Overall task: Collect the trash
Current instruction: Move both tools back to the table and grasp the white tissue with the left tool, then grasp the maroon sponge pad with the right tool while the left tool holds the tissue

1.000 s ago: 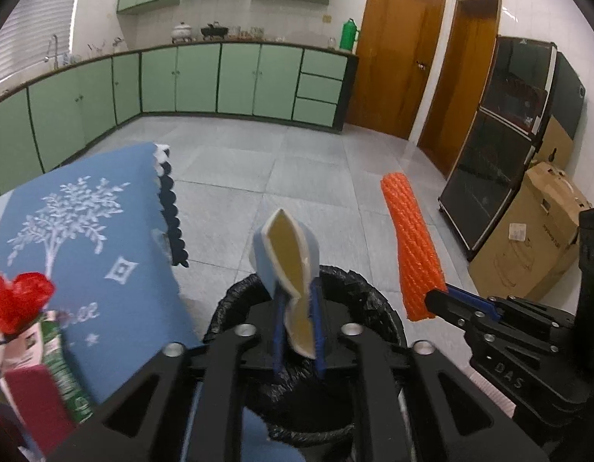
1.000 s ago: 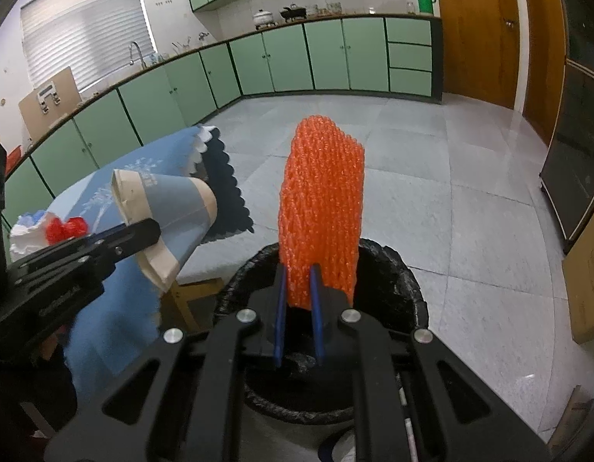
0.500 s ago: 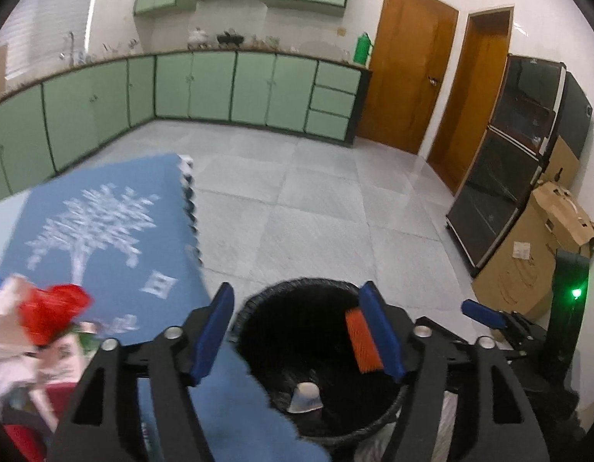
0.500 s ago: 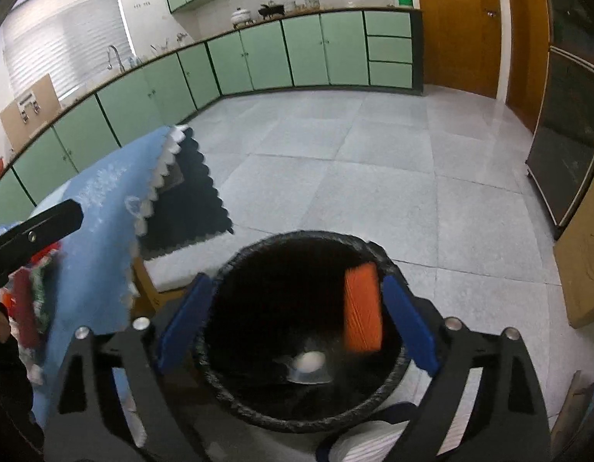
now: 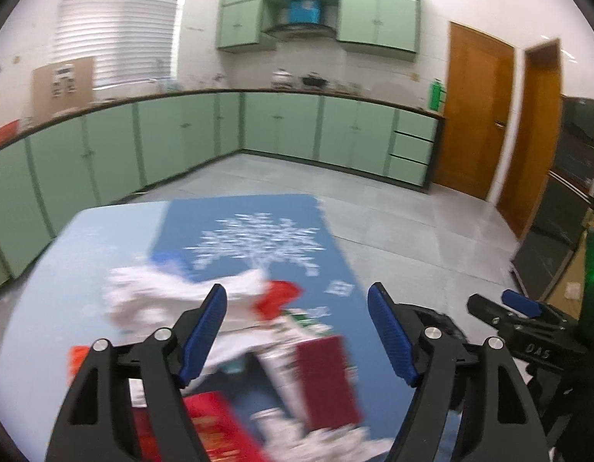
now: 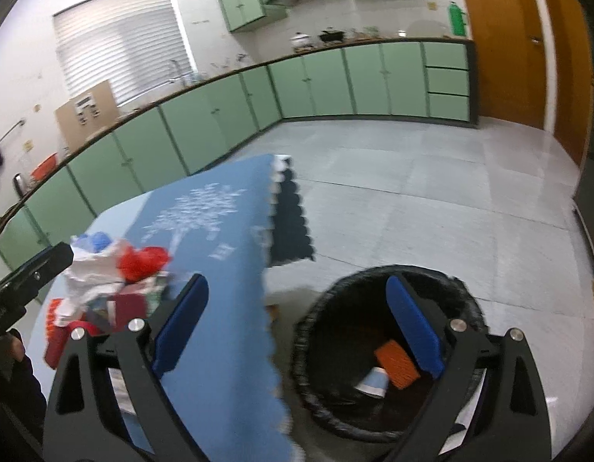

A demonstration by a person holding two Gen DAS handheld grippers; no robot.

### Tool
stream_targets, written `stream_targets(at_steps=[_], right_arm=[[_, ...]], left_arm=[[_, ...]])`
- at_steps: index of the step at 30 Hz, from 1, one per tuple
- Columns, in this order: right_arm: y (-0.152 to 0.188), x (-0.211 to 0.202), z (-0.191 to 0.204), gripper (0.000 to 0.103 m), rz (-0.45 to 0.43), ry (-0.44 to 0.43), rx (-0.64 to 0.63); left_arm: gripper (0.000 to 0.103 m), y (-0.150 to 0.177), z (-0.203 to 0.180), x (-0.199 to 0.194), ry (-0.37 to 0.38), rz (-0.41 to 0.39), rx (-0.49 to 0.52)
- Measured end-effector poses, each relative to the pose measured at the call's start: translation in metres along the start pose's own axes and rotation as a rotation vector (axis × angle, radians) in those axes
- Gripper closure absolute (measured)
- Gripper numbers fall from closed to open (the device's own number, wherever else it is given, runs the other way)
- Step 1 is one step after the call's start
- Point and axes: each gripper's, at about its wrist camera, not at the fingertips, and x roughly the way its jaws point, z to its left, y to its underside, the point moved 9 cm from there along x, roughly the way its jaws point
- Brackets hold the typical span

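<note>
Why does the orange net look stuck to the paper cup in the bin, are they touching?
Touching, it seems. In the right wrist view the orange net lies against the paper cup at the bottom of the bin, with no gap visible between them.

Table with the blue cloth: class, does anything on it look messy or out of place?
Yes. A jumbled trash pile of crumpled white paper, a red wad and cartons sits on the blue tablecloth, not in the bin.

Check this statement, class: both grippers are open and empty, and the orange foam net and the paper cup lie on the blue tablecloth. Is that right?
Not quite. The orange foam net and the paper cup lie inside the black bin, not on the blue tablecloth, as the right wrist view shows. Both grippers' jaws are indeed open and empty.
</note>
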Motion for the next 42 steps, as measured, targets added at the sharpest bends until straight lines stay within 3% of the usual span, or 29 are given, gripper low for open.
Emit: stream_targets(at_steps=[8,13,20,22,27,30,34,42], right_arm=[[0.0,0.018,0.067,0.012,0.01,-0.068,-0.073],[0.004,0.026,0.097,0.012,0.012,-0.083,-0.119],[0.009,0.036,0.104,0.012,0.036,-0.078,-0.144],[0.011,0.04,0.105,0.012,0.043,-0.074,-0.146],[0.016,0.048,0.107,0.012,0.059,-0.069,-0.146],[0.017,0.05,0.111,0.012,0.061,-0.064,-0.16],[0.018,0.049,0.116,0.012,0.056,-0.067,-0.175],[0.015,0.047,0.129,0.012,0.045,-0.09,-0.194]], left_arm=[[0.029,0.018,0.081,-0.005,-0.141,0.028,-0.063],[0.029,0.034,0.095,0.009,-0.145,0.07,-0.084],[0.032,0.047,0.097,0.037,-0.141,0.119,-0.102],[0.042,0.05,0.096,0.043,-0.123,0.132,-0.108],[0.086,0.05,0.092,0.043,-0.112,0.123,-0.079],[0.097,0.051,0.093,0.038,-0.123,0.12,-0.081],[0.099,0.048,0.096,0.024,-0.145,0.09,-0.091],[0.096,0.038,0.098,0.001,-0.089,0.066,-0.137]])
